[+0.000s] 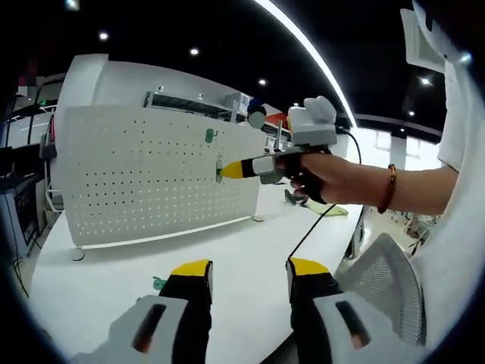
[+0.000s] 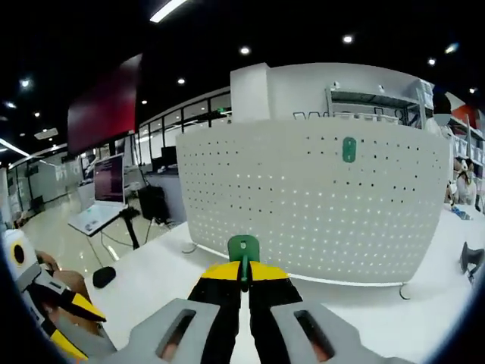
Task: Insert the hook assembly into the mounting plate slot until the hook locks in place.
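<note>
- Your right gripper (image 2: 243, 282) has its yellow-tipped jaws clenched on a green hook (image 2: 243, 251), whose flat head stands up just above the tips.
- In the left gripper view the same right gripper (image 1: 227, 170) is carried by your hand (image 1: 318, 178), its tips right at the face of the white pegboard (image 1: 136, 171). Whether the hook is already touching the holes there cannot be judged; the part is too small at that spot.
- A second green hook (image 2: 348, 149) already sits on the board, high and right of centre in the right gripper view; it shows too in the left gripper view (image 1: 210, 136), just above the right gripper's tips.
- Your left gripper (image 1: 250, 274) is released, its jaws set apart with nothing between them, low over the white table (image 1: 235, 243) and well back from the board.
- A small green part (image 1: 159, 283) lies on the table just beside the left jaw tip.
- Room to move: bare tabletop runs from your left gripper up to the board's lower edge. The board stands on small feet, with a lit gap beneath it.
- A black cable (image 1: 314, 227) hangs from your right hand toward the table's right edge.
</note>
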{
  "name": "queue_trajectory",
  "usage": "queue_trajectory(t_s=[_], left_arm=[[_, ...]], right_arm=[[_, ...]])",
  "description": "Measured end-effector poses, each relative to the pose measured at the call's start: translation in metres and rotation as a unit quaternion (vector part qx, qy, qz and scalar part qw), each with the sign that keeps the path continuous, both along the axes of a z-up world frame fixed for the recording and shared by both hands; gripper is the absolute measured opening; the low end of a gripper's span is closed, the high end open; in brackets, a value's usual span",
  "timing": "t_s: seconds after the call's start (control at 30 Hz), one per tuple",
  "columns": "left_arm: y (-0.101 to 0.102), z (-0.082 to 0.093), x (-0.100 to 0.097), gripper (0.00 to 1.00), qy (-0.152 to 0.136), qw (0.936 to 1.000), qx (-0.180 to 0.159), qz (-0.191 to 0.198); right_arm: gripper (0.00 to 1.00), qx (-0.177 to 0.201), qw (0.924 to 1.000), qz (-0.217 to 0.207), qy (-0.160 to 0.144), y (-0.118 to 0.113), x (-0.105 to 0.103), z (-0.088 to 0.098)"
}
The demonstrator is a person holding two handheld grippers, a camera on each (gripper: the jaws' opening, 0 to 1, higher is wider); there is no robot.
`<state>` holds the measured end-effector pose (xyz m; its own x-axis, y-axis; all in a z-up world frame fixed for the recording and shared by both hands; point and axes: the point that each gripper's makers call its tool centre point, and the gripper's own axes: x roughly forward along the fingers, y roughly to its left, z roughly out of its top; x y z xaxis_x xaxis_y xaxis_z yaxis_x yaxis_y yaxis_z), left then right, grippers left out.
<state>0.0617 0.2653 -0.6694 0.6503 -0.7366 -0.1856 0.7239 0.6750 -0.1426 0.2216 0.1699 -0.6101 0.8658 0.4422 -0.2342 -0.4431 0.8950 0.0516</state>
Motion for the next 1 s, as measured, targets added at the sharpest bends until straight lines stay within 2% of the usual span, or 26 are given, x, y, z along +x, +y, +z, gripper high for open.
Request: queue_trajectory(t_s=[0.13,0.43,0.6,1.0], left_arm=[[0.002,0.002,0.002,0.42,-0.007,1.0,-0.003,0.003],[0.002,0.005,0.004,0.56,-0.027,0.9996,0.007,-0.006],[0.004,0.007,0.008,0.61,-0.026,0.9996,-0.012,0.003],[0.008,0.003,0.012,0.67,-0.025,0.9996,-0.008,0.01]], right_arm=[[0.01,0.003,0.9997,-0.01,-0.022,-0.006,0.011,0.016],[0.01,0.007,0.9989,-0.03,-0.036,-0.013,0.037,0.035],[0.01,0.008,0.9983,-0.04,-0.042,-0.016,0.046,0.042],[0.01,0.018,0.9956,-0.073,-0.056,-0.028,0.068,0.055]])
